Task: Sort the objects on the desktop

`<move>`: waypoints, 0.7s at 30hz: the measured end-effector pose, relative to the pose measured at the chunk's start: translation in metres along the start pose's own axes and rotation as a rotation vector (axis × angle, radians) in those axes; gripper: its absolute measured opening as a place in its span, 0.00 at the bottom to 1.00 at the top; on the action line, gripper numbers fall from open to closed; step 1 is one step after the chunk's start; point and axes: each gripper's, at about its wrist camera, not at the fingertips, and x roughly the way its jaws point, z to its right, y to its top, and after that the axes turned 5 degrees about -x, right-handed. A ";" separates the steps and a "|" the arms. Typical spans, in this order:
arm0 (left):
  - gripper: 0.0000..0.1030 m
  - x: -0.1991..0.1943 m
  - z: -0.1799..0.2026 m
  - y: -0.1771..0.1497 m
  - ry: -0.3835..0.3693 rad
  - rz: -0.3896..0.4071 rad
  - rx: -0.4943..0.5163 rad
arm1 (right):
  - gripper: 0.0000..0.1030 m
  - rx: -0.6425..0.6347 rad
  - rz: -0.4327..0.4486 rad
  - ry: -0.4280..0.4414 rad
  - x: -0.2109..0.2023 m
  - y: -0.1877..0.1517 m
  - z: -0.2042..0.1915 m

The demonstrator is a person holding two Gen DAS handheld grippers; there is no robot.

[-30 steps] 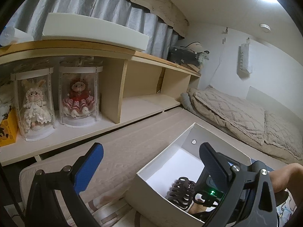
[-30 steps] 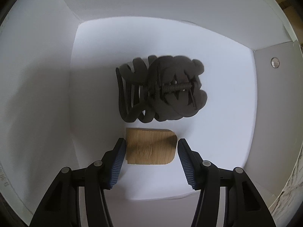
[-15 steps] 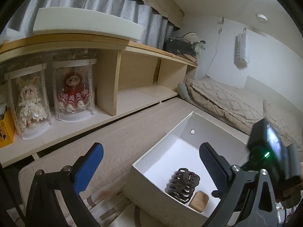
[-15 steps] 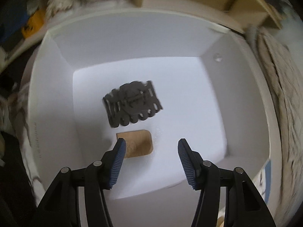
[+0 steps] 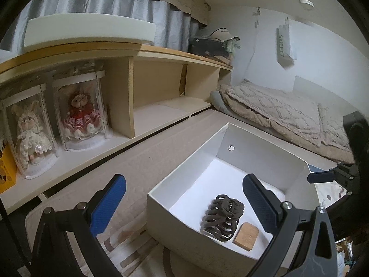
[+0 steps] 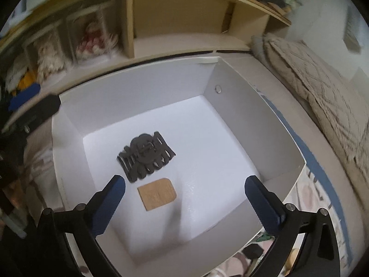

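We see a white box (image 6: 258,124) on the bed, beside a shelf (image 5: 161,113) that holds two dolls (image 5: 79,115) in clear cases. Inside the box a dark hair claw (image 6: 145,157) lies next to a small wooden block (image 6: 157,194), the two just apart. Our right hand-held gripper (image 6: 184,198) hangs above the box, its jaws opening wide with nothing between them. Our left hand-held gripper (image 5: 184,200) is spread wide too and grips nothing; the box sits low in its view, with the claw (image 5: 223,218) and block (image 5: 245,236) near its front wall.
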 end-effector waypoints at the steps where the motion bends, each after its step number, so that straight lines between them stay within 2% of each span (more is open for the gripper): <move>1: 0.99 0.000 0.001 0.000 -0.001 0.000 0.004 | 1.00 0.014 0.010 0.000 -0.004 -0.001 0.003; 12: 1.00 0.003 0.007 -0.003 -0.017 -0.023 0.007 | 1.00 0.086 0.106 -0.052 -0.020 -0.025 0.009; 21: 1.00 -0.006 0.021 -0.005 -0.045 -0.007 0.052 | 1.00 0.159 0.168 -0.094 -0.056 -0.049 0.030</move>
